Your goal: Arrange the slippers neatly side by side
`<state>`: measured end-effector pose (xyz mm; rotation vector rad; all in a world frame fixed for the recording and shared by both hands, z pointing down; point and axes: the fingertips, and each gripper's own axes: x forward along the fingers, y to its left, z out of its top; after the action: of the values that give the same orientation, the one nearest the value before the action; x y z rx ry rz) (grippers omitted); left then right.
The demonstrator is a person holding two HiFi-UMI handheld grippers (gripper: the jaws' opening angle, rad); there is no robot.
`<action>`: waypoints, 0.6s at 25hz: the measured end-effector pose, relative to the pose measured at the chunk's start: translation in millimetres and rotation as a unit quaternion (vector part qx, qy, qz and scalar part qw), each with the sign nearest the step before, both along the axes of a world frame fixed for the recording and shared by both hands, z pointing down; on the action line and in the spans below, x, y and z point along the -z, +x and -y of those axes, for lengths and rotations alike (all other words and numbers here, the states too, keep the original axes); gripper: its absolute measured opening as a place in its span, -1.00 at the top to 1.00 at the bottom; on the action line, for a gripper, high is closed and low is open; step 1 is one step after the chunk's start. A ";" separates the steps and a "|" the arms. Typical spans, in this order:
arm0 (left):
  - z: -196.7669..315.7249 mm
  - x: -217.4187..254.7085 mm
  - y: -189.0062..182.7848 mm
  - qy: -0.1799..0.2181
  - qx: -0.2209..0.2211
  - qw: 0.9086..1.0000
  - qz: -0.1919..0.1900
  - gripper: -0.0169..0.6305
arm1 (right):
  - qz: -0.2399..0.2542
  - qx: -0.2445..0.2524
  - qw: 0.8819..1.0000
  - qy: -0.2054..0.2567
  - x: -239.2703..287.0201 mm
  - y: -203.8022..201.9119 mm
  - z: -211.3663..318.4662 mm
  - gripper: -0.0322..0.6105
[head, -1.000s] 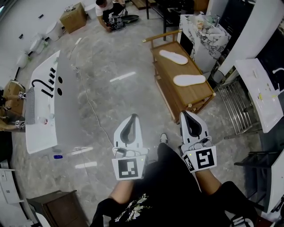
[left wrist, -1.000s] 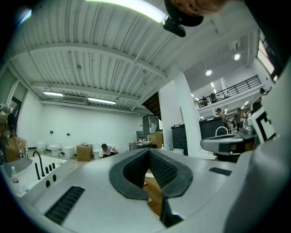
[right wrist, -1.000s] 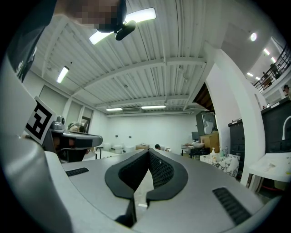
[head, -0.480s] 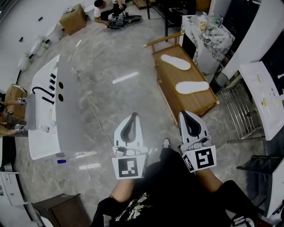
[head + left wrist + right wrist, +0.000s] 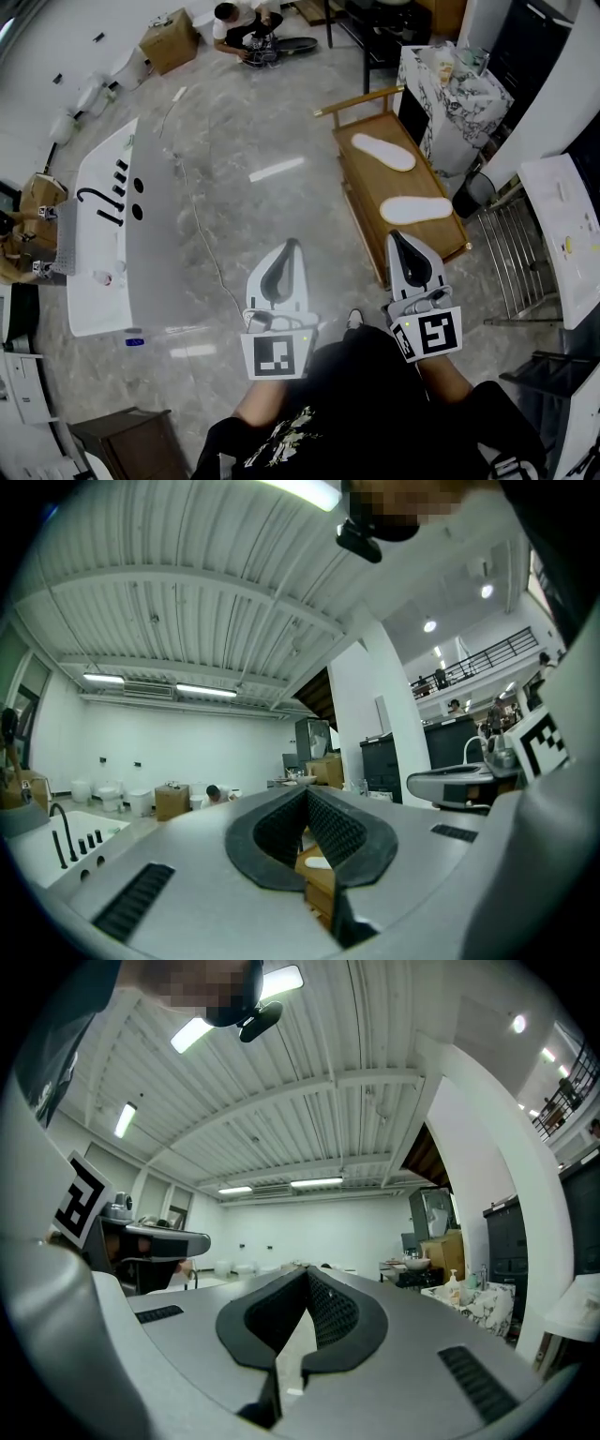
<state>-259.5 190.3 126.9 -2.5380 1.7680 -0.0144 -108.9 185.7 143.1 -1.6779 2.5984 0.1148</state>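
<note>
Head view: the left gripper (image 5: 287,251) and right gripper (image 5: 401,242) are held over the floor, each with jaws pressed together on nothing. On the wooden bench (image 5: 364,187), just beyond the right gripper, the near slipper (image 5: 416,209) and far slipper (image 5: 382,152) are laid apart, angled differently

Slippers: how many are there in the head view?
2. The far slipper lies at the far end of the wooden bench; the near slipper lies toward the end closer to the person, apart from it. No others show, though some could be hidden.
</note>
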 end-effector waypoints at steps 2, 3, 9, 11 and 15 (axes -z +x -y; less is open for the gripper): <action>8.4 -0.9 -5.4 -0.007 0.011 1.000 0.002 0.94 | 0.003 0.005 1.000 0.001 1.3 -1.8 11.2 0.90; 13.0 -1.6 -8.2 -0.009 0.017 1.000 0.001 0.94 | 0.005 0.009 1.000 0.002 1.8 -3.4 16.0 0.91; 39.5 -1.6 -3.0 -0.006 0.034 0.999 -0.011 0.94 | 0.006 0.027 1.000 -0.006 -5.9 2.9 44.3 0.91; 43.5 -3.6 -3.5 -0.009 0.041 0.999 -0.011 0.94 | 0.005 0.031 0.999 -0.008 -7.5 4.7 53.0 0.90; 51.3 -10.7 -6.2 -0.011 0.058 0.998 -0.013 0.94 | 0.001 0.043 0.999 -0.005 -9.1 5.5 64.5 0.91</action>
<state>-265.7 139.0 137.6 -2.4565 1.9330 -0.0059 -103.4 121.2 152.3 -1.5663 2.6683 0.0960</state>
